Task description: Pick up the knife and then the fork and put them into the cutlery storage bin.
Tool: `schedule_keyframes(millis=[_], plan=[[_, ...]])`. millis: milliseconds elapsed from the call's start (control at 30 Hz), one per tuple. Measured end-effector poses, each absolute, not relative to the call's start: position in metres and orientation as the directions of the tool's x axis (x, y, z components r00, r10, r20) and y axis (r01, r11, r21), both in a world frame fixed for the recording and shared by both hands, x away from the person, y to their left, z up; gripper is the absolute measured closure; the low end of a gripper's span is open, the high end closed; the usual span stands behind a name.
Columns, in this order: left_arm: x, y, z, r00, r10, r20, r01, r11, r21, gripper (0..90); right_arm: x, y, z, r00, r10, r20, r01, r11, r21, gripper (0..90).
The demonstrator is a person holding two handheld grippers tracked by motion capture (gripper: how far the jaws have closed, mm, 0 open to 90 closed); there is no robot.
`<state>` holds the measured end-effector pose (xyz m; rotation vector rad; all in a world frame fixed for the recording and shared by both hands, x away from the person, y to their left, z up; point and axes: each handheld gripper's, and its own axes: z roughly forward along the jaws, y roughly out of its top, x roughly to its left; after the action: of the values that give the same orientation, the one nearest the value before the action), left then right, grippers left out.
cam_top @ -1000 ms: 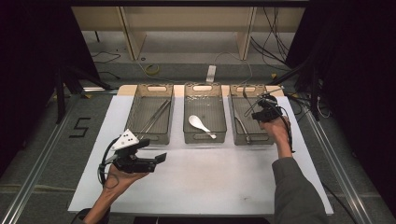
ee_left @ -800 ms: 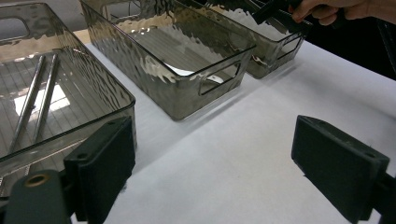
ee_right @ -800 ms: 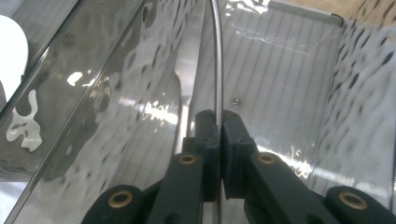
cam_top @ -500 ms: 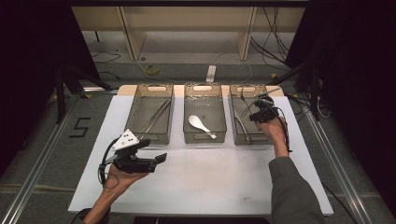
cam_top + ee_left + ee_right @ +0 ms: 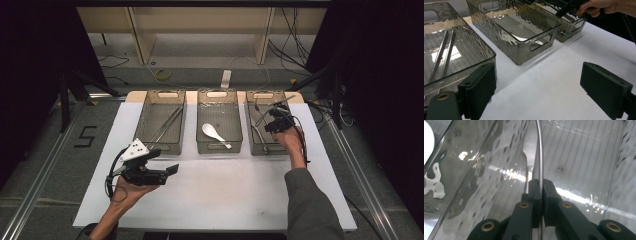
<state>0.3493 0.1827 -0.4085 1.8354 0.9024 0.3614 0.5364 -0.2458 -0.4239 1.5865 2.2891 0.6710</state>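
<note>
My right gripper (image 5: 538, 195) jaws clench a thin, stiff, slippery metal utensil (image 5: 539, 157) along its handle; left gripper (image 5: 549, 87) jaws released.

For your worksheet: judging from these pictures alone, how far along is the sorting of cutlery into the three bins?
Looks done: metal chopsticks lie in the left bin and a white spoon in the middle bin. In hand: the right gripper, over the right bin, is shut on a thin metal utensil. Left: probably releasing it there. The left gripper waits open above the white mat.
</note>
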Motion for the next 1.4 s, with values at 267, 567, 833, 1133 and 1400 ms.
schedule_keyframes(millis=[267,567,833,1133,1400], plan=[[0.349,0.182,-0.408,0.675,0.722,-0.156,0.419,-0.200,0.886,12.8,0.537,-0.245,-0.425,-0.361,0.932,0.031,0.811,0.297,0.504,86.5],[0.350,0.182,-0.408,0.675,0.721,-0.157,0.419,-0.199,0.886,12.8,0.536,-0.247,-0.417,-0.359,0.932,0.050,0.796,0.278,0.538,77.8],[0.350,0.182,-0.408,0.675,0.721,-0.157,0.418,-0.200,0.886,12.8,0.532,-0.250,-0.411,-0.375,0.924,0.077,0.775,0.267,0.572,71.2],[0.351,0.183,-0.409,0.674,0.721,-0.164,0.425,-0.196,0.884,12.6,0.528,-0.248,-0.406,-0.382,0.918,0.103,0.756,0.246,0.606,58.9],[0.351,0.183,-0.409,0.674,0.720,-0.166,0.428,-0.197,0.882,12.5,0.521,-0.244,-0.401,-0.381,0.916,0.125,0.745,0.224,0.628,49.1]])
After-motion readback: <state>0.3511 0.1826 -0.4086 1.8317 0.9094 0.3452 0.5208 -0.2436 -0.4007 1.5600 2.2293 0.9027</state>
